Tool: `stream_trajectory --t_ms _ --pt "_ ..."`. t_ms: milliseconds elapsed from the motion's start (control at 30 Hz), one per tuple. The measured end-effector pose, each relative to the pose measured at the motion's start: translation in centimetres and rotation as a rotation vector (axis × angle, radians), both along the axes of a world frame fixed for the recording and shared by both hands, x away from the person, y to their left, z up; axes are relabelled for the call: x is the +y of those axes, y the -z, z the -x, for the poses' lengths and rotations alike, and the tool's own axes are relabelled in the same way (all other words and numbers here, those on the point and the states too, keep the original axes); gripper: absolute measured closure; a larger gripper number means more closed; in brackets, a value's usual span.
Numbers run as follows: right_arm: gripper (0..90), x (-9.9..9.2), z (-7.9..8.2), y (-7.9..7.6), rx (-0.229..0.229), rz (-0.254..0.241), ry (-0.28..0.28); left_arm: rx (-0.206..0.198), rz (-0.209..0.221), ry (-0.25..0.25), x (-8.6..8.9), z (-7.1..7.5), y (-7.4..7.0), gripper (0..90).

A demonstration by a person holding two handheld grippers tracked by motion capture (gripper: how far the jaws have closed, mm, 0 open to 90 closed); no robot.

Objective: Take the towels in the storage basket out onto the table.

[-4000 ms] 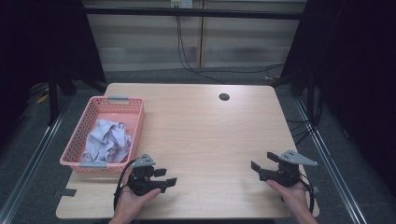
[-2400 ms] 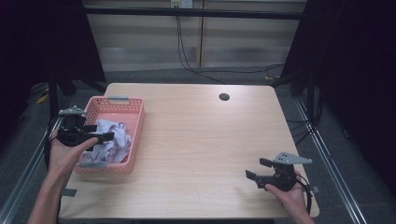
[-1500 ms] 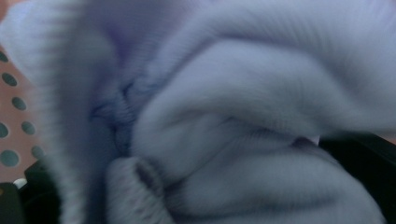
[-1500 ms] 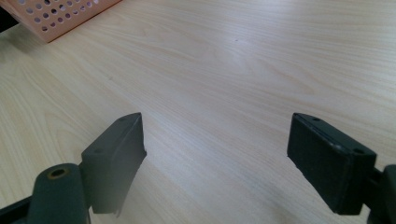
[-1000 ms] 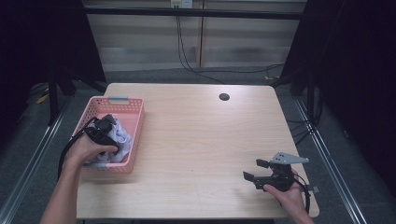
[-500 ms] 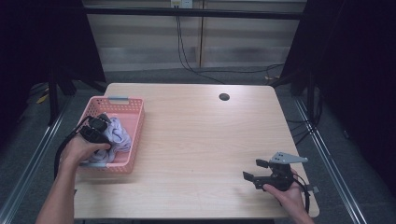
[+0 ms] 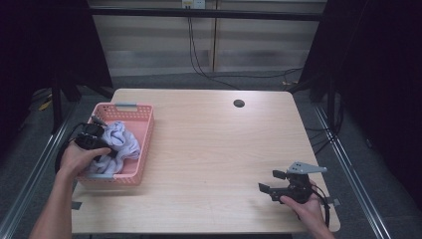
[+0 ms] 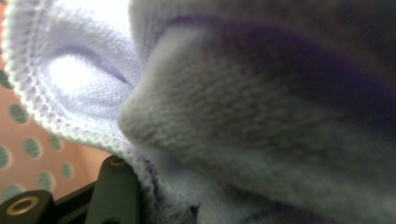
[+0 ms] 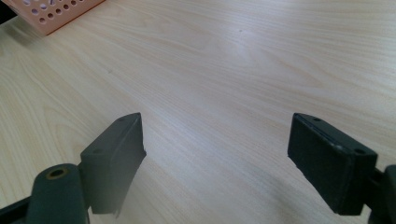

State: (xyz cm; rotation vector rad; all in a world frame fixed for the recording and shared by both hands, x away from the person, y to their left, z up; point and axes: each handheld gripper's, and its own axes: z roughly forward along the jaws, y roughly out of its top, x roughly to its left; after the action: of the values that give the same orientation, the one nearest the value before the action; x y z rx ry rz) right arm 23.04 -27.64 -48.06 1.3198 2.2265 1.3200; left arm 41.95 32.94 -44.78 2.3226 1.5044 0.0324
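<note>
Closing in on a pale lilac knitted cloth (image 8: 261,121), the left gripper (image 7: 102,145) has its jaws pressed into the fabric heap inside the pink perforated basket (image 7: 142,149), at the table's left edge. Soft folds bunch against its black jaws. Well apart, the right gripper (image 9: 217,158) hovers with jaws wide open over bare wooden tabletop (image 7: 219,149), holding nothing.

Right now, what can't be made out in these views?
- Left gripper, high view: jaw tips buried in the pale cloth; grip unclear.
- Left gripper view: cloth too close and blurred to count pieces.
- Pink basket: floor hidden under cloth.
- Right gripper: open over bare table.
</note>
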Motion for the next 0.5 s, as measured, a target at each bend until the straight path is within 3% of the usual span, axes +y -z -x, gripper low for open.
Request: stream_trajectory --t_ms 33,100,167,200,300,333,433,500 --pt "18.2 0.0 0.0 0.0 0.0 0.0 0.0 0.0 0.0 0.0 0.0 0.0 0.0 45.8" --pt "18.2 0.0 0.0 0.0 0.001 -0.001 0.0 -0.02 0.059 0.002 0.2 0.2 -0.5 45.8" --pt "18.2 0.0 0.1 -0.1 0.003 -0.004 0.0 -0.035 0.077 0.012 0.3 0.4 -1.0 45.8" --pt "18.2 0.0 0.1 -0.1 0.002 -0.006 0.001 -0.063 0.097 0.014 0.2 0.7 -1.5 45.7" --pt "18.1 0.0 0.2 -0.1 0.003 -0.008 -0.001 -0.081 0.102 0.027 0.1 1.0 -1.9 45.3" --pt "18.2 -0.1 0.2 -0.1 -0.001 -0.009 -0.005 -0.093 0.135 0.005 0.2 1.2 -2.3 45.2" --pt "18.1 -0.1 0.2 -0.1 -0.001 -0.011 -0.006 -0.111 0.14 0.003 0.4 1.4 -2.7 45.0" --pt "18.0 -0.1 0.1 -0.2 -0.002 -0.01 -0.006 -0.123 0.169 -0.001 0.6 1.6 -3.1 45.0"
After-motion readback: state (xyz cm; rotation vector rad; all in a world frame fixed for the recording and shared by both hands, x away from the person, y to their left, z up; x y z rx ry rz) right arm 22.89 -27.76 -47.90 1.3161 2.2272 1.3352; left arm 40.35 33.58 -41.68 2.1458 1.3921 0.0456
